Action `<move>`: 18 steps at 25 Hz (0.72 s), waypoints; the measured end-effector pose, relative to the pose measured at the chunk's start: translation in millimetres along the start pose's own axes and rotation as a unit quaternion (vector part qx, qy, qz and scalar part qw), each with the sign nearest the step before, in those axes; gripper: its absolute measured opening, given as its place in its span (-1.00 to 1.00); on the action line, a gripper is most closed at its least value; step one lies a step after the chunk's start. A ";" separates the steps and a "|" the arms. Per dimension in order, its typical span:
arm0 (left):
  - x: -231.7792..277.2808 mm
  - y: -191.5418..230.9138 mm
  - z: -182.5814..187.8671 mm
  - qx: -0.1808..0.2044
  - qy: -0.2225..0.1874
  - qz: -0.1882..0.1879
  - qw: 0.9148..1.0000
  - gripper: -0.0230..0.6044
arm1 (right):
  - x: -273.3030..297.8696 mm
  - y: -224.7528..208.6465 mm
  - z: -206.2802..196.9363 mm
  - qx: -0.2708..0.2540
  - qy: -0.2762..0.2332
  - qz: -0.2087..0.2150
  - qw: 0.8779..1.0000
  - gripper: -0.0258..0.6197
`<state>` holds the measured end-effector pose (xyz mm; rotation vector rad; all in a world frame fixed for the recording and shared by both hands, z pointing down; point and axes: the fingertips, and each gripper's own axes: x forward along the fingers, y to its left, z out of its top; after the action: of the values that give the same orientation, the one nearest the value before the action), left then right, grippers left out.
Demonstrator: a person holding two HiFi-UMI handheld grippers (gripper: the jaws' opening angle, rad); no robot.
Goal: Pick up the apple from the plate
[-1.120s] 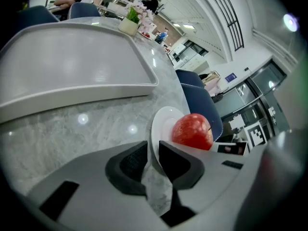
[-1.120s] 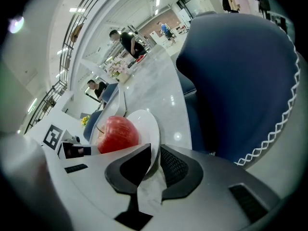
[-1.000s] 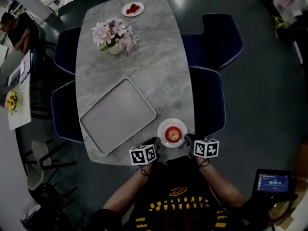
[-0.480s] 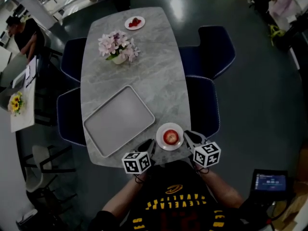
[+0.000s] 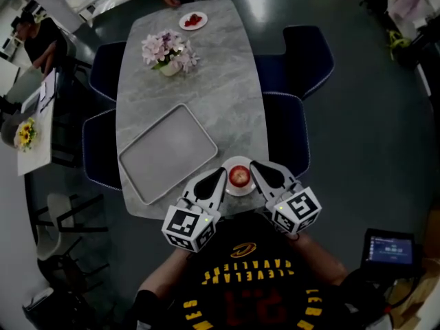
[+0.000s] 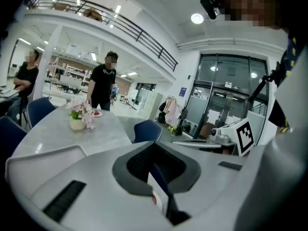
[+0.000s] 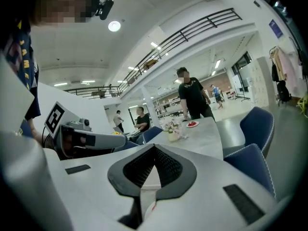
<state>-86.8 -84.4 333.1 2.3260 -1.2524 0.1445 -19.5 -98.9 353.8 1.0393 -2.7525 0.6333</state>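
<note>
A red apple [image 5: 238, 177] sits on a small white plate [image 5: 238, 190] at the near edge of the grey marble table [image 5: 199, 88]. In the head view my left gripper [image 5: 221, 173] hangs just left of the apple and my right gripper [image 5: 254, 165] just right of it, both lifted above the table and apart from the fruit. Both have just closed their jaws with nothing between them. In the left gripper view the left gripper [image 6: 156, 170] shows its pads together; in the right gripper view the right gripper [image 7: 153, 170] does too. Both point almost level along the table.
A large grey tray [image 5: 168, 152] lies left of the plate. A vase of pink flowers [image 5: 168, 52] and a small dish of red fruit [image 5: 193, 20] stand at the far end, where a person stands. Dark blue chairs [image 5: 285, 133] line both long sides.
Both grippers have risen from beside the plate at the table's edge and rolled, their marker cubes now closer to the head camera. Their jaws have gone from apart to shut.
</note>
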 end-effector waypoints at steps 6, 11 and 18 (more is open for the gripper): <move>-8.5 -29.3 41.4 0.058 -0.030 -0.010 0.998 -0.92 | -13.3 11.5 54.9 -0.034 -0.052 0.027 0.998 -0.91; -4.7 -45.0 39.5 0.073 -0.035 -0.019 0.997 -0.92 | -19.8 21.9 66.7 -0.053 -0.078 0.029 0.995 -0.91; 0.4 -48.4 27.2 0.069 -0.021 -0.020 0.997 -0.92 | -23.2 21.1 50.3 -0.049 -0.067 0.031 0.996 -0.91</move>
<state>-51.2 -75.3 291.6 2.4807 -1.2513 0.1752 -14.6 -92.3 295.1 1.0130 -2.9085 0.4448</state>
